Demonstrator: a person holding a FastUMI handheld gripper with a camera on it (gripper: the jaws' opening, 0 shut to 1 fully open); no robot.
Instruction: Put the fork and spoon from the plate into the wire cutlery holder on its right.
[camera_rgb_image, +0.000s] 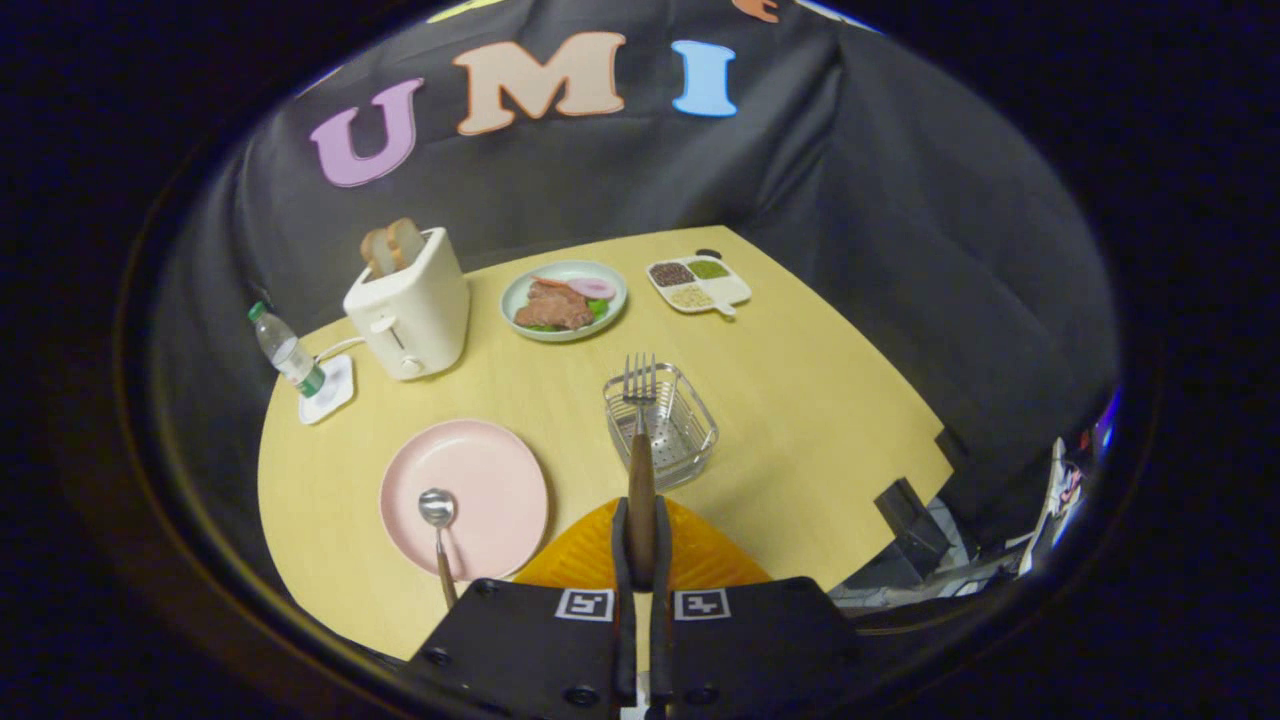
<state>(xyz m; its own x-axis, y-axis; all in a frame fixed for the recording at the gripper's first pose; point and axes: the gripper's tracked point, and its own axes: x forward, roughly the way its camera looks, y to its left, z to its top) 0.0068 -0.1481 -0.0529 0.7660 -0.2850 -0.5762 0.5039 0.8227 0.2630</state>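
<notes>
Gripper view: gripper (641, 545) pinching fork (640, 420) by its handle, tines forward over holder (662, 425), lined up for the drop. Spoon (438, 520) on plate (480, 480) near table's near edge.

A fork (640, 440) of bright metal with a wooden handle is clamped in the claw (641, 545). A wire cutlery holder (661, 427) gleams on the matt, smooth worktop (800, 400); the plate (464, 498) looks satin.

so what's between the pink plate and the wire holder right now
In the gripper view, bare yellow table separates the pink plate from the wire cutlery holder. The gripper is shut on the fork, raised before the holder.
</notes>
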